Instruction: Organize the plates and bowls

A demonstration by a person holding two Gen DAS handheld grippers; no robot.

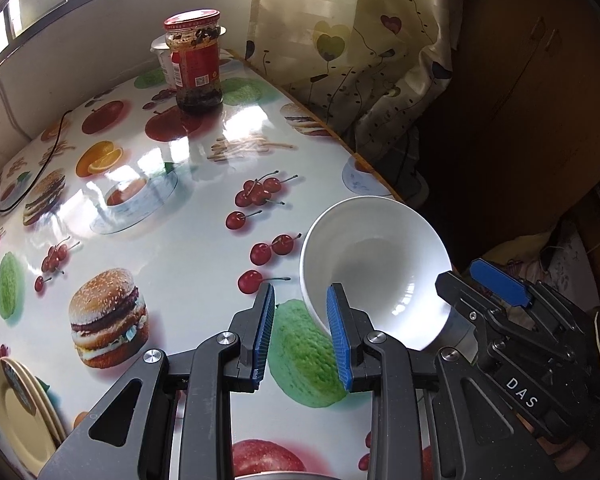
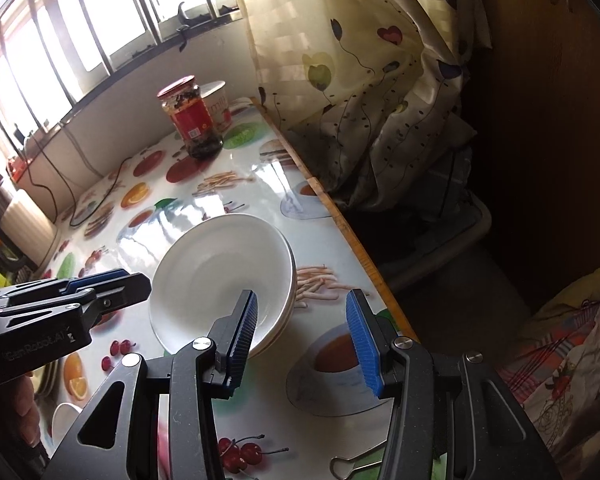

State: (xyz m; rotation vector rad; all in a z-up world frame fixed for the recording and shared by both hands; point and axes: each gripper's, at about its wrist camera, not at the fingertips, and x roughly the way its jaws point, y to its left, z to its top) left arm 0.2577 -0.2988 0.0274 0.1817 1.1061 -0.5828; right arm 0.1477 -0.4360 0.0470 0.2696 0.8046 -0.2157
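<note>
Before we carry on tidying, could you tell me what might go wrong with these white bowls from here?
1. The stacked white bowls sit close to the table edge; a nudge from the open right claw could push them off.
2. The tablecloth looks glossy, so the stack may slide instead of being gripped.
3. Pinching just the top rim with the left claw could tip that bowl.

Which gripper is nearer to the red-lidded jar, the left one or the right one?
Neither clearly. Both the left gripper and the right gripper are at the white bowls, with the jar far off at the table's window end.
</note>
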